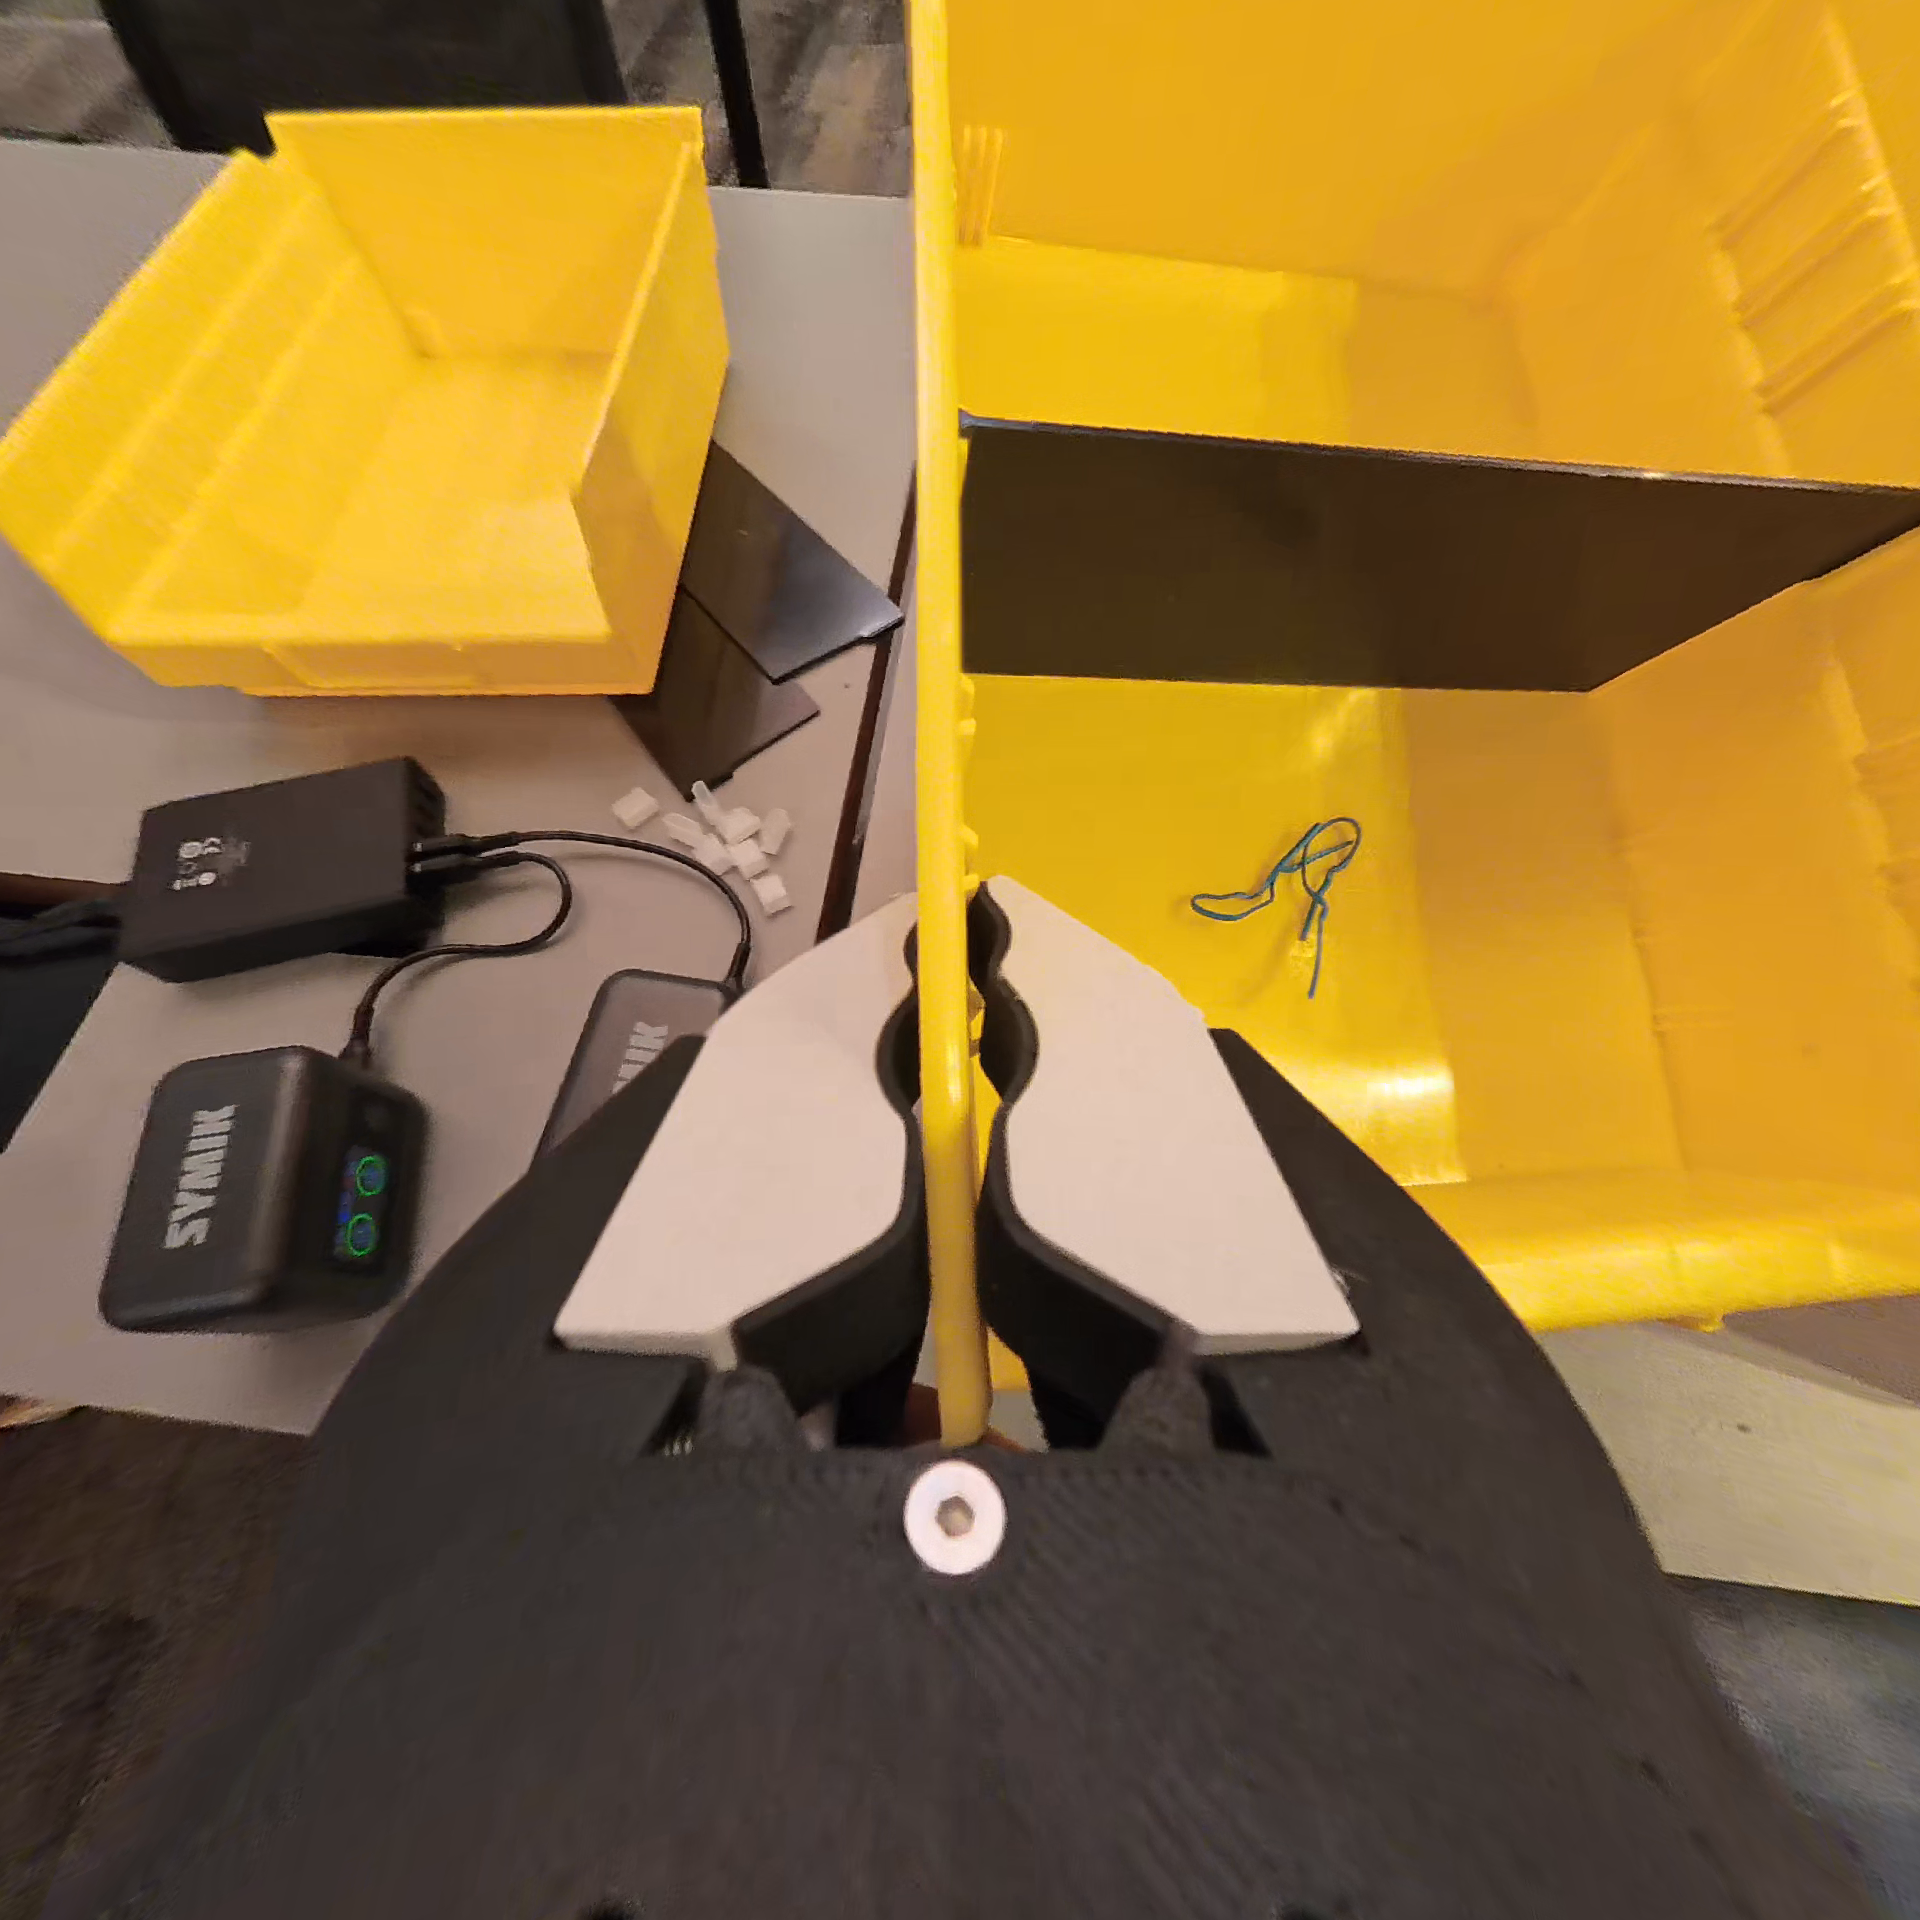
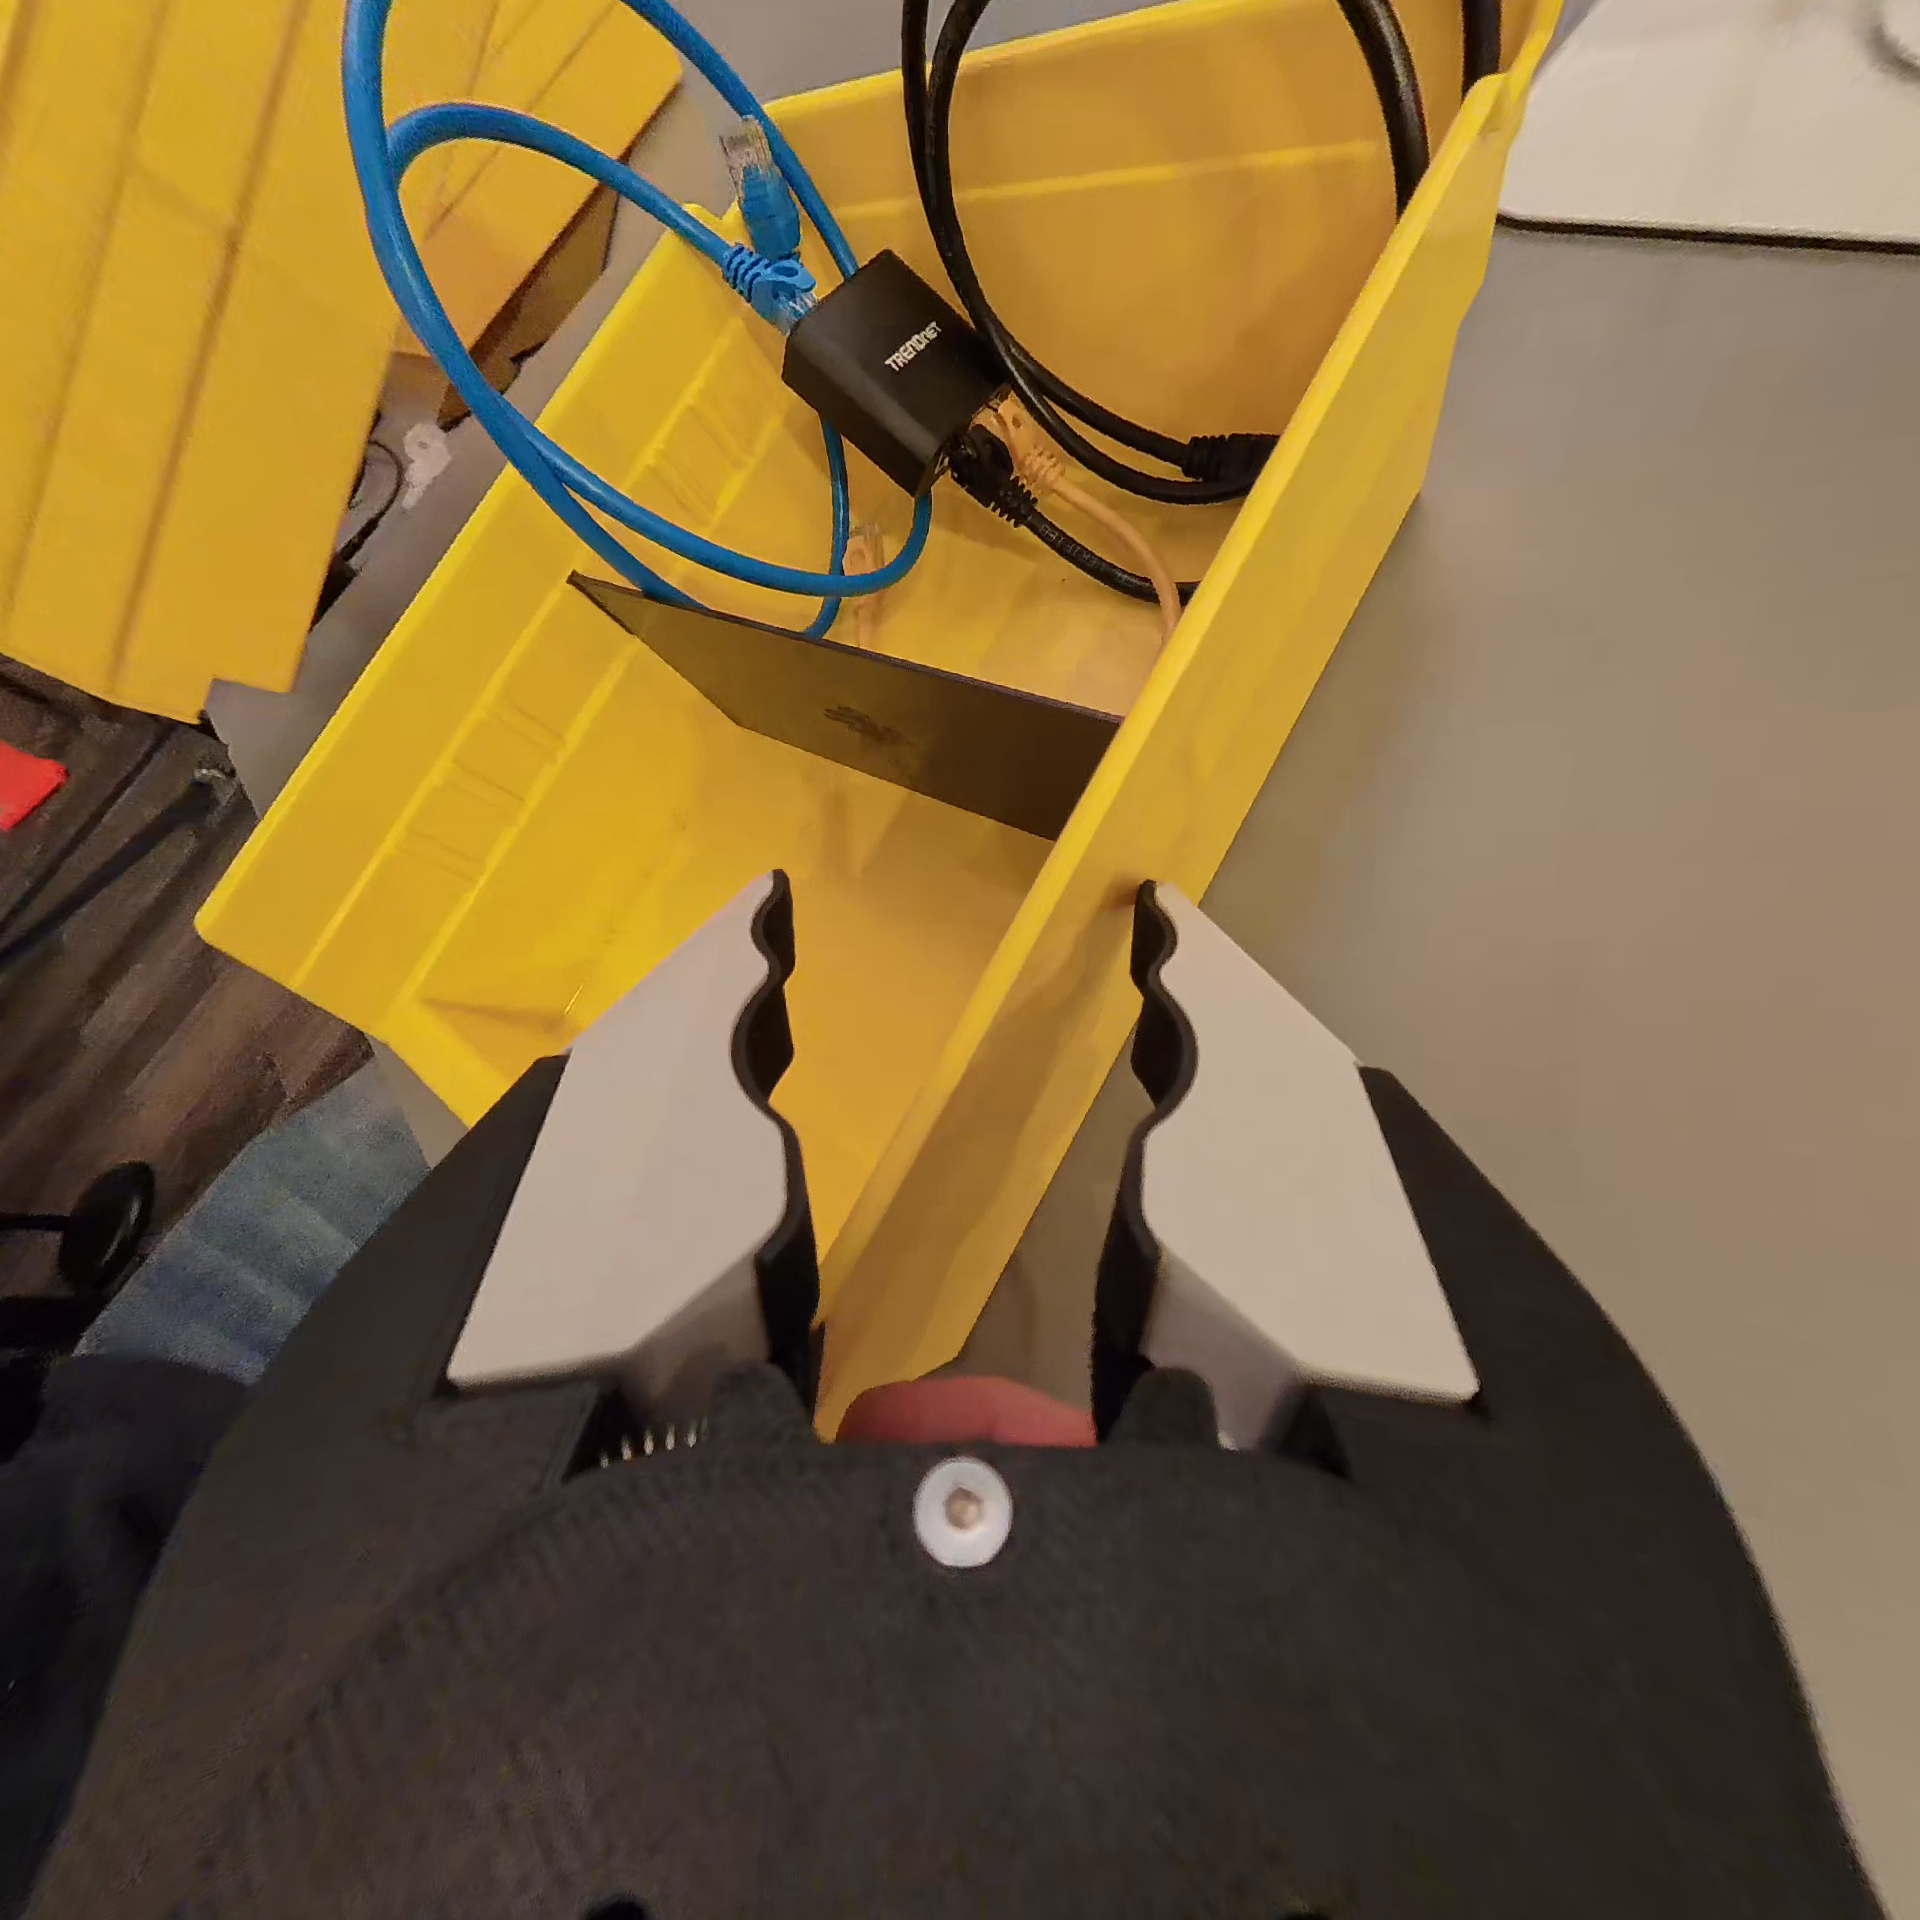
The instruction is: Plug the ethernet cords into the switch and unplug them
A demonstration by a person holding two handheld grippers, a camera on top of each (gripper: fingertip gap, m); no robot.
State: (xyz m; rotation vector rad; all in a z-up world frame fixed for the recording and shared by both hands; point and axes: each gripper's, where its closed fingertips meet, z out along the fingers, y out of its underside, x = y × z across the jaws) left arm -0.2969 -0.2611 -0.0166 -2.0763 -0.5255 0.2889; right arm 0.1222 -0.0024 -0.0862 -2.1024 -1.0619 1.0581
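Observation:
In the right wrist view a small black switch (image 2: 894, 374) lies in the far compartment of a yellow bin (image 2: 499, 790). A blue ethernet cord (image 2: 468, 416) has one plug in the switch's far side and its other plug (image 2: 748, 156) loose. A black cord (image 2: 977, 281) and a yellow cord (image 2: 1127, 535) plug into its near side. My right gripper (image 2: 961, 894) is open and straddles the bin's right wall (image 2: 1299, 540). My left gripper (image 1: 951, 904) is shut on the thin side wall (image 1: 935, 520) of a yellow bin.
A black divider (image 2: 883, 727) splits the switch's bin; the bin in the left wrist view has one too (image 1: 1351, 561), and a blue twist tie (image 1: 1299, 894). On the grey table (image 1: 810, 312) sit another yellow bin (image 1: 364, 416), a black charger (image 1: 281, 862), a power bank (image 1: 260, 1184) and small white pieces (image 1: 727, 831). My left gripper's tips are some 20 centimeters from the power bank (image 1: 260, 1184).

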